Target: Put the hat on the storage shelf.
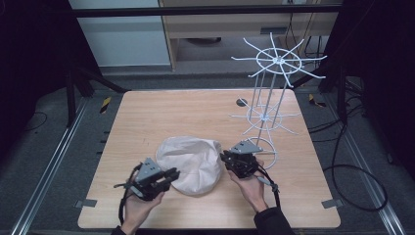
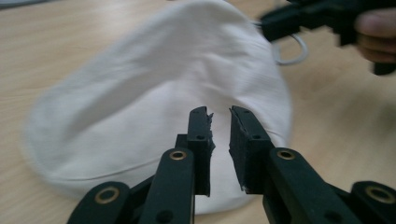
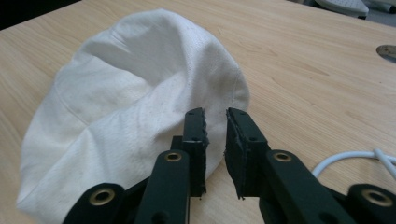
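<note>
1. Wooden table (image 1: 147,112): flat, pale, smooth grain.
2. White wire rack (image 1: 274,98): thin, stiff, spoked, upright at the far right.
3. White cloth cap (image 1: 191,164): lay mid-table between both grippers; soft, light, woven, faintly soiled; likely floppy, best pinched at the rim.
4. Left gripper (image 2: 219,116), right gripper (image 3: 215,116): jaws slightly parted, grasping nothing.

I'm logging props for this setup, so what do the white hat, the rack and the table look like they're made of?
Hat: soft woven cloth, probably cotton, matte off-white; it creases, shows seams and faint marks.
Rack: thin wire, likely metal with a white coating; slim spokes and posts.
Table: wood or wood-look laminate, pale with a grain pattern and smooth finish; which of the two I can't tell.
</note>
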`<state>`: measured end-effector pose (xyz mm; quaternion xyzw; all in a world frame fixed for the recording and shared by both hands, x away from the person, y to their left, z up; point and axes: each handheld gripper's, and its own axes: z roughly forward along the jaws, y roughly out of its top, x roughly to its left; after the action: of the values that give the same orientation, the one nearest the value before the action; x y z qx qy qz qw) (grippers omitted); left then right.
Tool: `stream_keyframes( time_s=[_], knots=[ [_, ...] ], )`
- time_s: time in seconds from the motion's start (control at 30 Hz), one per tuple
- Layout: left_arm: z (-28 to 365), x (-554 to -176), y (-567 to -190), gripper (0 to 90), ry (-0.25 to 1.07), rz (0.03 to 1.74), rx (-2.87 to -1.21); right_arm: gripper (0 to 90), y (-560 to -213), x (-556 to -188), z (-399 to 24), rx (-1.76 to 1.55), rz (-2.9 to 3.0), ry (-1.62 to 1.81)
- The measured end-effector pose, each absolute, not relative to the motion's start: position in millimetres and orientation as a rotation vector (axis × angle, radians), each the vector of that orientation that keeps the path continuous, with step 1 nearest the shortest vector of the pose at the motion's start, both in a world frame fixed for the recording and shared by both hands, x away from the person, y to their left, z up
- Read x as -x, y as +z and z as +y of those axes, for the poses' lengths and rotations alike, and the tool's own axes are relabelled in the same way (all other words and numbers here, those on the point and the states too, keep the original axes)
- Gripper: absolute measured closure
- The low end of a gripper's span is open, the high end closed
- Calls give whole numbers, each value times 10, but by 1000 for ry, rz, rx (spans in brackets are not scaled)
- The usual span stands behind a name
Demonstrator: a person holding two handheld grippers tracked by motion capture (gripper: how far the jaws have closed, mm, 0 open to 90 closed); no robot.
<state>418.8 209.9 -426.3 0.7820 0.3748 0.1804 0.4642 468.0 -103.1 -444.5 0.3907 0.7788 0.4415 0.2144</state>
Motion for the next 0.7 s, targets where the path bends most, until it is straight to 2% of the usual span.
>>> stream_keyframes(
  time_s=[0.2,0.27,0.47,0.7],
  knots=[
    [2470,-4497,-4210,630,552,1023,-1897,663,-4374,-4518,-1095,-1077,2161,1267],
    [2528,-4624,-4230,590,538,1057,-1895,628,-4375,-4474,-1092,-1072,2172,1268],
    [2527,-4896,-4329,490,588,1068,-1946,524,-4408,-4352,-1039,-1068,2204,1284],
    [2502,-5082,-4506,419,567,1095,-2026,390,-4456,-4239,-989,-1066,2220,1281]
  ],
)
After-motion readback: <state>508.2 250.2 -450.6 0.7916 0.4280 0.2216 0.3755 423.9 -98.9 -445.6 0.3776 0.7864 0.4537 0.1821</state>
